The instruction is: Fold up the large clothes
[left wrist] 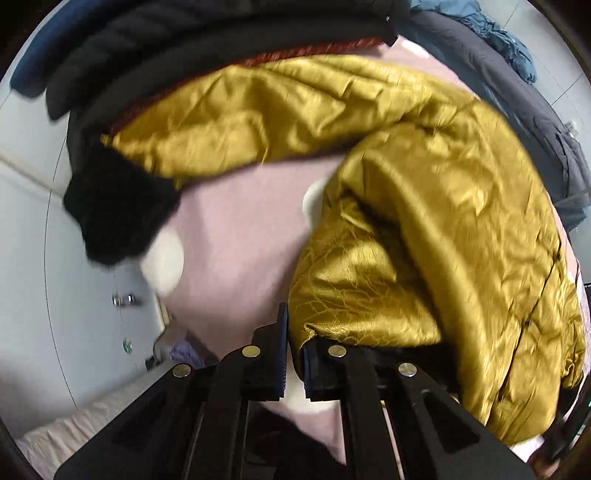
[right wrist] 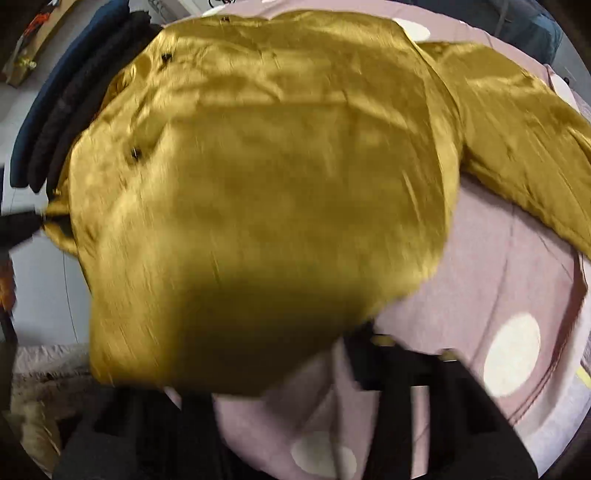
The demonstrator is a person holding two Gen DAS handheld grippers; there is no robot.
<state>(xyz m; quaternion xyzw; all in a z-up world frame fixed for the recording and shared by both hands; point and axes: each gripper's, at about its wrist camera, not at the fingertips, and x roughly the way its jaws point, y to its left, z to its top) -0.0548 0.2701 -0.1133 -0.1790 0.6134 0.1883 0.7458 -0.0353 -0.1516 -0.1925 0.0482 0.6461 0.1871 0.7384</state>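
Observation:
A shiny golden-yellow jacket (left wrist: 424, 206) with a black cuff (left wrist: 118, 206) lies on a pink sheet with white dots (left wrist: 236, 236). In the left wrist view my left gripper (left wrist: 293, 354) sits at the jacket's lower edge, jaws a small gap apart, the fabric edge by the right finger (left wrist: 314, 365); no clear grip shows. In the right wrist view the jacket (right wrist: 277, 192) fills the frame, blurred, and its hem hangs over my right gripper (right wrist: 288, 376), hiding the fingertips. A sleeve (right wrist: 517, 129) stretches to the right.
Dark folded garments (left wrist: 207, 48) are stacked at the bed's far edge, also seen in the right wrist view (right wrist: 62, 107). A dark grey coat (left wrist: 517, 99) and a blue garment (left wrist: 498, 33) lie at the far right. Grey floor (left wrist: 29, 258) lies left of the bed.

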